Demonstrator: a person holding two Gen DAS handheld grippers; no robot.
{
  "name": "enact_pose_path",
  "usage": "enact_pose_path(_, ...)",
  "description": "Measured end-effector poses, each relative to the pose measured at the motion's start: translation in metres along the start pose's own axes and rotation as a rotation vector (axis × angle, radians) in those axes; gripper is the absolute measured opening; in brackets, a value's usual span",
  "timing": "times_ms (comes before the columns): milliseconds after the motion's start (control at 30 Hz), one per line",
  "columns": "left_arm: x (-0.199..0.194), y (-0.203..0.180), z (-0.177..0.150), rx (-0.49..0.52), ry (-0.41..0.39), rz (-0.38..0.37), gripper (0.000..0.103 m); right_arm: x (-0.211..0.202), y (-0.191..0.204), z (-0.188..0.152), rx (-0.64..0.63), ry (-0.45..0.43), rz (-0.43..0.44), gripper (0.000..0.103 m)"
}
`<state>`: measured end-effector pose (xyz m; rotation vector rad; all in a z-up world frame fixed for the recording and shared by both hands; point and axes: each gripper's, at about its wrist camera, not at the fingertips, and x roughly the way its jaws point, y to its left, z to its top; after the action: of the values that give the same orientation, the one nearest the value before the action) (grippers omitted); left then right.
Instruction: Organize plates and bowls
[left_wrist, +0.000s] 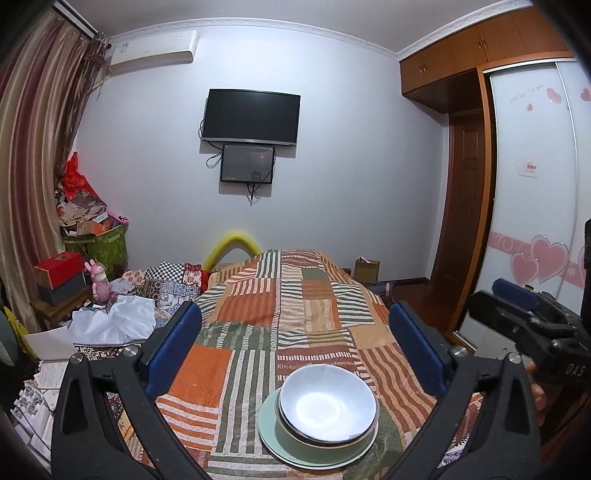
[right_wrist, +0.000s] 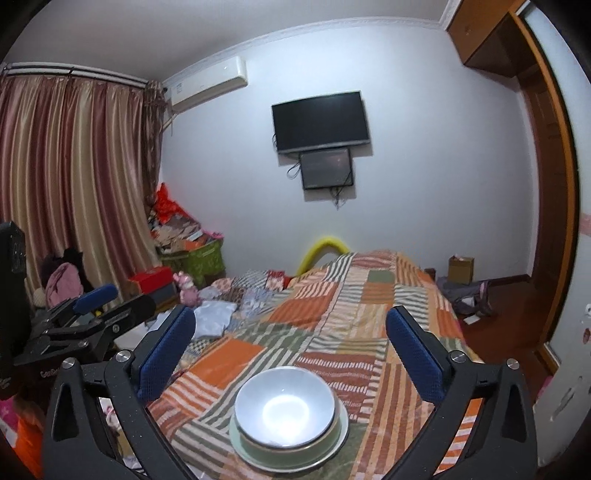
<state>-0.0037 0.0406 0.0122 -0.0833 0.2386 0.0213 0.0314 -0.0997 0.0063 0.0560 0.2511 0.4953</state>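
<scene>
White bowl (left_wrist: 328, 402) nested in green bowl (left_wrist: 317, 445) on plate (left_wrist: 269, 435).

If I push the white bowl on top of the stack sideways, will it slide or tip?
The white bowl looks glossy and sits loosely nested in the green bowl, so it probably slides or rocks. The patchwork bedspread underneath is soft, so the whole stack may tilt.

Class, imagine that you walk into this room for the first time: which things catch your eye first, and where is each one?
The stack of dishes stands out at once: a white bowl nested in a green bowl on a pale green plate, near the front of the striped patchwork bedspread. Both tongs stand wide open and empty, the left tongs and the right tongs framing the stack. On the far wall hangs a dark television, a smaller screen below it.
</scene>
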Motion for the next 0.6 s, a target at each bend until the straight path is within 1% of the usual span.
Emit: enact_pose_path(600, 0.0069, -0.0012, -0.0028, 0.002, 0.018, -0.006, 0.103, -0.0019, 0.0015, -0.0014, 0.004, 0.010, -0.011, 0.103)
